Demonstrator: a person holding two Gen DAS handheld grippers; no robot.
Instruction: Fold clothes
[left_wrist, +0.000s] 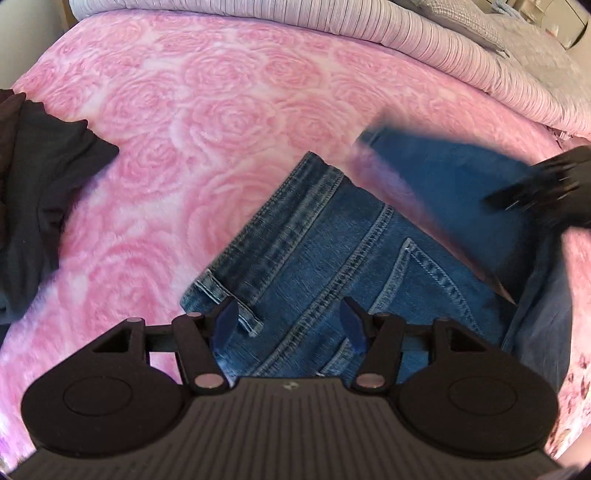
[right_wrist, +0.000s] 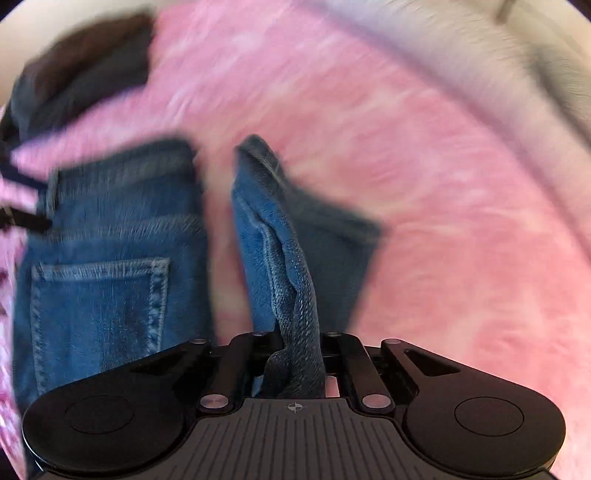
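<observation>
On the pink rose-patterned blanket (left_wrist: 207, 122) covering the bed: one pair of blue denim jeans (left_wrist: 332, 258), waistband end and back pocket lying flat, stitched seams and a belt loop showing.

Jeans, raised portion: a bunched fold of denim (right_wrist: 295, 295) lifted clear of the blanket, blurred in both views; the flat pocket section (right_wrist: 103, 288) lies beside it to the left in the right wrist view.

Right gripper (right_wrist: 295, 354): fingers closed tight, clamping the bunched denim fold. It appears as a blurred dark shape (left_wrist: 546, 188) at the right edge of the left wrist view.

Left gripper (left_wrist: 290, 321): fingers spread wide, blue pads (left_wrist: 226, 319) exposed, holding nothing, positioned over the waistband and belt loop.

Dark garment (left_wrist: 40, 184): crumpled, on the blanket, well apart from the jeans to the left.

Striped bedding (left_wrist: 332, 40): piled along the far edge of the bed.
</observation>
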